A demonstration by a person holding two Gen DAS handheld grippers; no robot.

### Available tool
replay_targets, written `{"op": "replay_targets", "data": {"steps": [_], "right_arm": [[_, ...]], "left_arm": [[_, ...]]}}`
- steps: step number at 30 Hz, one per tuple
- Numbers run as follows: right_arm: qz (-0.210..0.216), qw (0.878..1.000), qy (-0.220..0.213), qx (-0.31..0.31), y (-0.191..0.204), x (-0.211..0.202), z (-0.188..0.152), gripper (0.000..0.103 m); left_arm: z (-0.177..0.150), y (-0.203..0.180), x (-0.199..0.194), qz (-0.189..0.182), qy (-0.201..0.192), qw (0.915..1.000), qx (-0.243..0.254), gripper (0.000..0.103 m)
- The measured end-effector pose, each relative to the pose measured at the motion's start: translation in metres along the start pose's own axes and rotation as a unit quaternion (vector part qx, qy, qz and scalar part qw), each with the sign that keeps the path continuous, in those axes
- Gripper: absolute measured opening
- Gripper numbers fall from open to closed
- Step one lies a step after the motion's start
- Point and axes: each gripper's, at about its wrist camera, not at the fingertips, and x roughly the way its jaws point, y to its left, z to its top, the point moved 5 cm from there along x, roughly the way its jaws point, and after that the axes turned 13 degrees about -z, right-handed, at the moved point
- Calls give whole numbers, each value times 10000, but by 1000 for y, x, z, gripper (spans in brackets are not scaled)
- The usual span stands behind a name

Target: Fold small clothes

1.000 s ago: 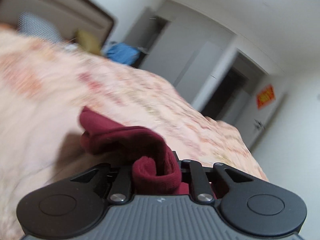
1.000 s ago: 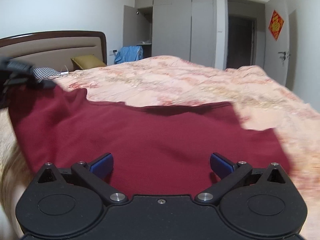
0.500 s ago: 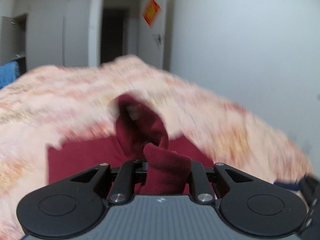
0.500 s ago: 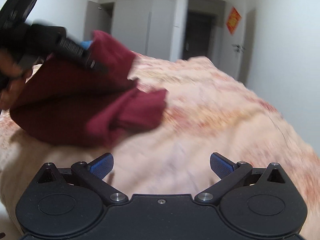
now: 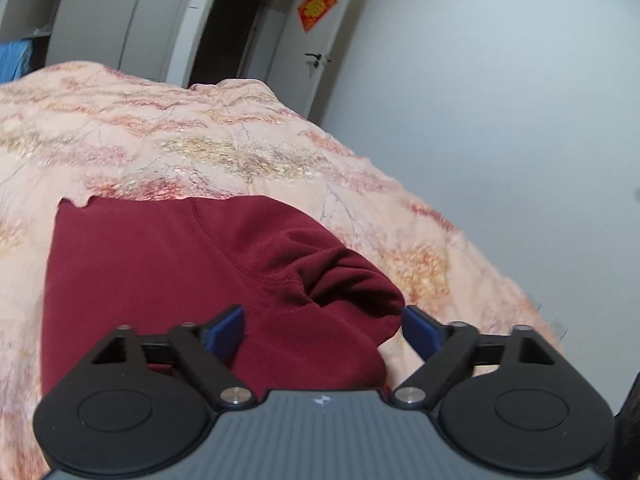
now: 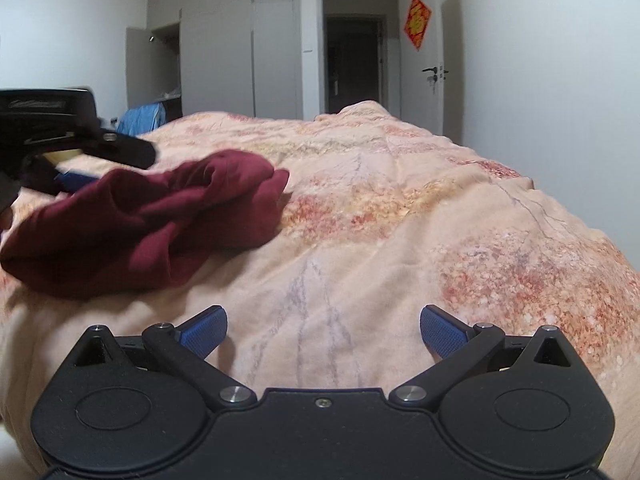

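A dark red garment (image 5: pixel 168 272) lies folded over on the pink patterned bedspread (image 5: pixel 224 148), its upper layer bunched in soft creases at the right. My left gripper (image 5: pixel 323 330) hovers just above that bunched edge. Its jaws are opening, and the cloth lies between them with neither blue pad pressing on it. In the right wrist view the same garment (image 6: pixel 152 216) is a rumpled heap at the left, with the left gripper (image 6: pixel 76 148) over its far side. My right gripper (image 6: pixel 323 330) stands open over bare bedspread (image 6: pixel 400 220), to the right of the garment and apart from it.
The bed drops off on the right toward a white wall (image 5: pixel 500 100). Beyond its far end stand grey wardrobes (image 6: pixel 236 48), a dark doorway (image 6: pixel 352 60) and a door with a red ornament (image 6: pixel 418 22). Blue cloth (image 6: pixel 142 118) hangs at the back left.
The left gripper carried a gathered fold of the red garment across to the right, laid it over the rest and let go, jaws now wide. The right gripper swung right, off the garment.
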Motion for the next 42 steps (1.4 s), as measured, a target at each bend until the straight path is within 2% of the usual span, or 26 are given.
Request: {"op": "replay_targets", "data": {"steps": [2,5,9,12,15,18,21,22,23,26,31,36,39,40,42], "right_arm": [[19,9998,-33,199,-1,-2,6,103],[188,9981,-91,581,4,-5,19,103],[922,9911,-219,938,27,-10,38,102],[1378,9862,-356,850,56,-15,49,100],[1627,9839,-521,519,85,-18,56,91],[1803,9814,-550,350,105,-17,61,79],[1778,9828,-440,219,118,-14,61,50],[1731,9840,-391,185,120,-15,60,37],[1710,9845,-345,160,121,-15,59,27],[1620,9862,-331,70,119,-19,55,11],[1428,9884,-511,-62,105,-36,46,7],[1335,9910,-106,-9,98,-31,23,7],[1371,9905,-34,94,97,-31,18,8],[1390,9902,-36,141,95,-32,19,12],[1391,9900,-118,182,92,-35,23,25]], "left_arm": [[2,2,-13,47,-139,9998,-163,100],[4,12,-37,420,-367,9978,-369,103],[1,37,-70,1143,-601,9882,-822,103],[-7,60,-90,1682,-617,9778,-1091,103],[-18,78,-101,2030,-468,9691,-1324,103],[-32,88,-106,2026,-297,9668,-1526,103],[-38,91,-110,1973,-263,9663,-1635,103],[-38,90,-110,1964,-249,9664,-1639,103],[-39,90,-110,1962,-234,9666,-1633,103],[-42,86,-111,1948,-226,9674,-1601,103],[-44,81,-113,1848,-212,9699,-1571,103],[-50,77,-108,1753,-112,9732,-1485,103],[-59,82,-101,1779,67,9729,-1476,103],[-61,82,-100,1798,90,9734,-1414,103],[-63,82,-99,1807,100,9743,-1341,103]]}}
